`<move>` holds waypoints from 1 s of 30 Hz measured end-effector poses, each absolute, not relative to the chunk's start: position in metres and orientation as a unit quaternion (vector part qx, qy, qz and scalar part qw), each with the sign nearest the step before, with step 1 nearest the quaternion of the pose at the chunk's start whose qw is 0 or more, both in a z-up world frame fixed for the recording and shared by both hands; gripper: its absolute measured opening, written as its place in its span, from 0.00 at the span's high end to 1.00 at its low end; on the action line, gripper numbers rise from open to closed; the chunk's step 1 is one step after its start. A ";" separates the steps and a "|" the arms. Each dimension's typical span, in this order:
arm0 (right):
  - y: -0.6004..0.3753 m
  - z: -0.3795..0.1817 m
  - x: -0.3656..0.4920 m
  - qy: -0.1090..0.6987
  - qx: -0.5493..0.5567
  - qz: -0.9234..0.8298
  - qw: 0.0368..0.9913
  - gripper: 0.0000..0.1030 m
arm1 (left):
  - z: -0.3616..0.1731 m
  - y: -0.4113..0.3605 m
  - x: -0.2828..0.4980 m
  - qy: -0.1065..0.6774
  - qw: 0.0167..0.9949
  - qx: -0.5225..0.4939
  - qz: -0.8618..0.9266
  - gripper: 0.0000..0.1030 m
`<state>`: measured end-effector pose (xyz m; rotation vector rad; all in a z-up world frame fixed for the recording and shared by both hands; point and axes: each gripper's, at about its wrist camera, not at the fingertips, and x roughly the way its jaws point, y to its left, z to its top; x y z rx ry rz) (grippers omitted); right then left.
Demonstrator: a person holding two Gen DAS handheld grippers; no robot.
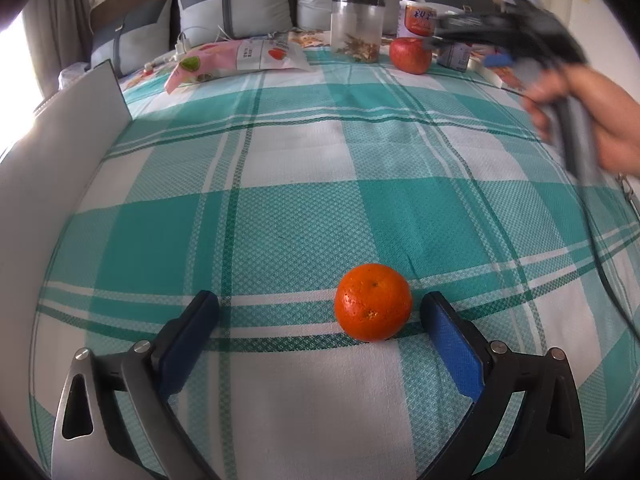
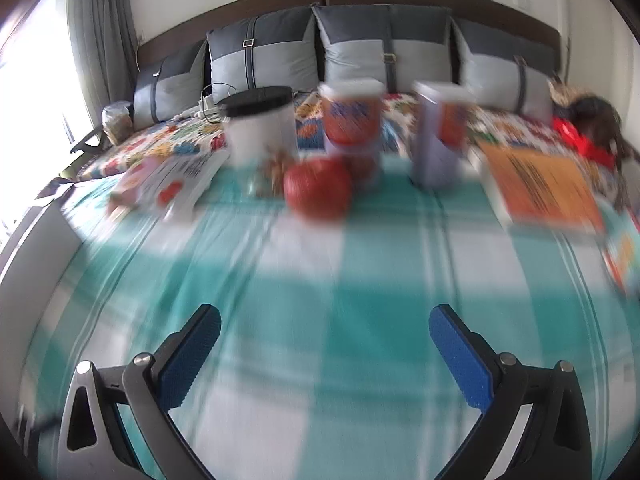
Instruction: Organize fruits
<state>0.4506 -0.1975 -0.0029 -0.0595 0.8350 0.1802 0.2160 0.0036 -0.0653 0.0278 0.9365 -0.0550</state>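
An orange (image 1: 373,301) lies on the teal-and-white checked cloth (image 1: 296,168), just ahead of my left gripper (image 1: 320,308), nearer its right finger and untouched. That gripper is open and empty. A red apple (image 1: 410,55) rests far back near the jars. In the left wrist view the right gripper (image 1: 434,42), held by a hand (image 1: 600,120), hovers blurred beside the apple. In the right wrist view the right gripper (image 2: 325,322) is open and empty, with the blurred apple (image 2: 318,190) well ahead of it.
Behind the apple stand a clear jar with a black lid (image 1: 357,26), a red-labelled tub (image 1: 416,18) and a can (image 2: 438,136). A snack bag (image 1: 240,58) lies at back left, an orange book (image 2: 540,188) at right. A white board (image 1: 52,184) lines the left edge. Pillows (image 2: 384,48) lean against the headboard.
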 end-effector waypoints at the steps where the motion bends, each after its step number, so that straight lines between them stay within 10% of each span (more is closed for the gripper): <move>1: -0.190 -0.004 0.466 0.406 -0.033 0.083 0.909 0.00 | -0.065 0.004 0.216 0.451 0.892 0.013 -0.026 0.01; 8: -0.160 -0.026 0.545 0.441 -0.054 0.042 0.895 0.07 | -0.066 0.004 0.216 0.451 0.892 0.014 -0.026 0.01; 10: -0.162 -0.033 0.551 0.448 -0.052 0.034 0.892 0.37 | -0.066 0.003 0.216 0.451 0.892 0.014 -0.027 0.01; 30: -0.227 -0.015 0.263 0.470 0.054 0.144 0.869 0.39 | -0.066 0.003 0.216 0.451 0.892 0.015 -0.026 0.01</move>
